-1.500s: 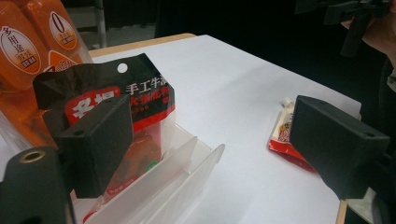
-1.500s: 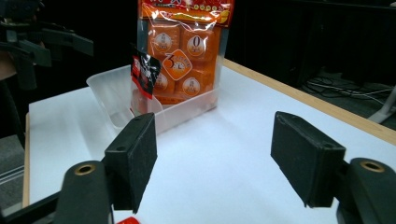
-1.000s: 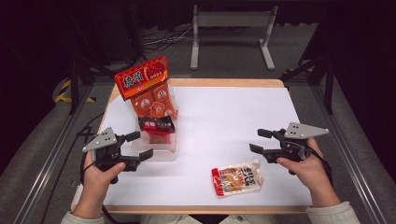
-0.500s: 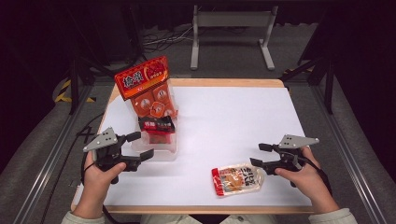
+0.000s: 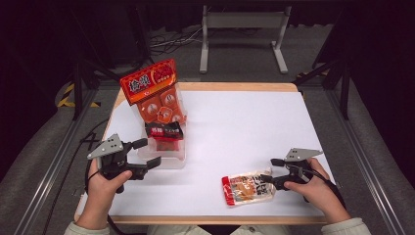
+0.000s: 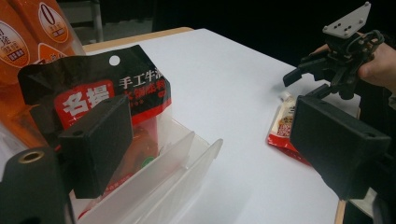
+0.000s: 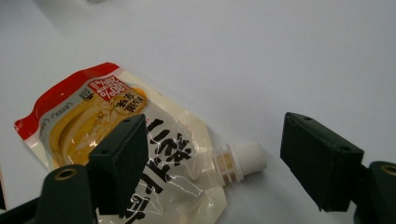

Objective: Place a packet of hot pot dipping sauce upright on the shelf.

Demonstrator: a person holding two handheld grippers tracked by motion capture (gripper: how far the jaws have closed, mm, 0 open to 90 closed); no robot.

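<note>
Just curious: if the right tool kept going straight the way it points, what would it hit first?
Most likely the pouch lying on the table: the right tool stands open around its white cap, apparently without touching it, though depth is unclear.

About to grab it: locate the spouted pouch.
The pouch lies flat near the table's front edge, right of centre, between the open right gripper's jaws.

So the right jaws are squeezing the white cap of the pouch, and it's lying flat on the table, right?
Not quite. The right gripper isn't squeezing anything: the right gripper view shows its jaws wide open on either side of the spout pouch, just opened further, with the white cap untouched between them. The pouch does lie flat on the table.
</note>
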